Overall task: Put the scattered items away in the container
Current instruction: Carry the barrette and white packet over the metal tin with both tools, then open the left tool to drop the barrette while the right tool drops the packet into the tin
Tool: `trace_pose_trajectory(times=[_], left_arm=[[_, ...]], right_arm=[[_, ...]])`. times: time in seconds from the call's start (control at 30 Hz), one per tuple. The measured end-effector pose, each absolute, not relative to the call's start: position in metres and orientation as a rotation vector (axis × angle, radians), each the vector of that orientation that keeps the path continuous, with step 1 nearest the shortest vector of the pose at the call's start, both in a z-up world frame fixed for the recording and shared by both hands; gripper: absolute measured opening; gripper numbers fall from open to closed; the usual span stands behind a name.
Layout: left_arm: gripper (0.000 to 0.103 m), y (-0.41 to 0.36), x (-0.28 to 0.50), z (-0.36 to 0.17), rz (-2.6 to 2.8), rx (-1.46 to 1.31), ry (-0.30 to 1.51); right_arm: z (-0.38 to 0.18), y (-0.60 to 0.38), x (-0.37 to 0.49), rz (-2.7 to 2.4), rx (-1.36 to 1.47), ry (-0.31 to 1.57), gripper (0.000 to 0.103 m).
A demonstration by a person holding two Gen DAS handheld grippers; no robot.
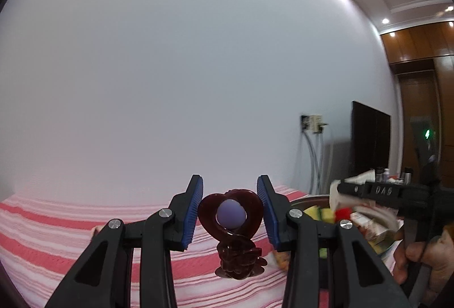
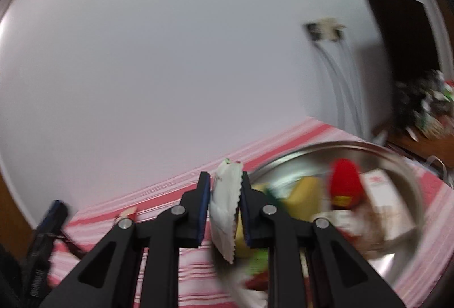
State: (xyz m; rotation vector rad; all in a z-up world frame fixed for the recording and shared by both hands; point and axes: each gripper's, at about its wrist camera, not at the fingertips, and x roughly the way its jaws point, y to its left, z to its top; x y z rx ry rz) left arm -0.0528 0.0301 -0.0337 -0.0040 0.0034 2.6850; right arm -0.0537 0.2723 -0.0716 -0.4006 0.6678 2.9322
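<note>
Left wrist view: left hand-held gripper (image 1: 230,210) clamps a dark red heart-shaped plastic hair clip (image 1: 230,215) with a purple ball in it, held above the pink-striped cloth (image 1: 56,228). Right wrist view, pretty blurry: right hand-held gripper (image 2: 225,204) pinches a white zigzag-edged snack packet (image 2: 225,208), right by the rim of the round silver metal bowl (image 2: 403,254) full of snacks.

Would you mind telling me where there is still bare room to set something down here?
The striped cloth left of the left claw lies bare up to the wall. The metal bowl is crowded with packets and a box; its near right floor still shows bare metal.
</note>
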Motion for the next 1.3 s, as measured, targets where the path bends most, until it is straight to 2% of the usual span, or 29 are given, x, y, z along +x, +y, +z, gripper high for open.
trace_pose_trajectory(times=[0.23, 0.27, 0.3, 0.33, 0.37, 0.4, 0.47, 0.57, 0.93, 1.3], left_arm=[[0.043, 0.080, -0.046, -0.021, 2.583, 0.009, 0.068], [0.043, 0.082, -0.044, -0.021, 2.573, 0.006, 0.074], [0.043, 0.084, -0.042, -0.021, 2.565, 0.002, 0.081], [0.043, 0.089, -0.043, -0.022, 2.556, -0.004, 0.089], [0.043, 0.094, -0.042, -0.023, 2.545, -0.010, 0.096], [0.043, 0.097, -0.041, -0.024, 2.534, -0.018, 0.104], [0.043, 0.115, -0.048, -0.026, 2.519, -0.031, 0.117], [0.043, 0.128, -0.052, -0.028, 2.493, -0.052, 0.120], [0.043, 0.190, -0.069, -0.044, 2.392, -0.127, 0.156], [0.043, 0.217, -0.088, -0.063, 2.398, -0.251, 0.194]], right_arm=[[-0.091, 0.334, -0.055, 2.833, -0.560, 0.773, 0.023], [-0.095, 0.338, -0.056, 2.827, -0.576, 0.786, 0.030], [-0.098, 0.342, -0.055, 2.818, -0.582, 0.799, 0.045], [-0.101, 0.347, -0.053, 2.807, -0.574, 0.825, 0.054], [-0.104, 0.352, -0.050, 2.796, -0.556, 0.858, 0.074], [-0.106, 0.357, -0.043, 2.786, -0.505, 0.904, 0.084], [-0.106, 0.361, -0.023, 2.764, -0.381, 0.964, 0.085], [-0.097, 0.373, -0.007, 2.736, -0.269, 0.933, 0.085], [-0.102, 0.406, 0.011, 2.652, -0.257, 0.997, 0.085], [-0.108, 0.410, 0.008, 2.652, -0.265, 0.993, 0.085]])
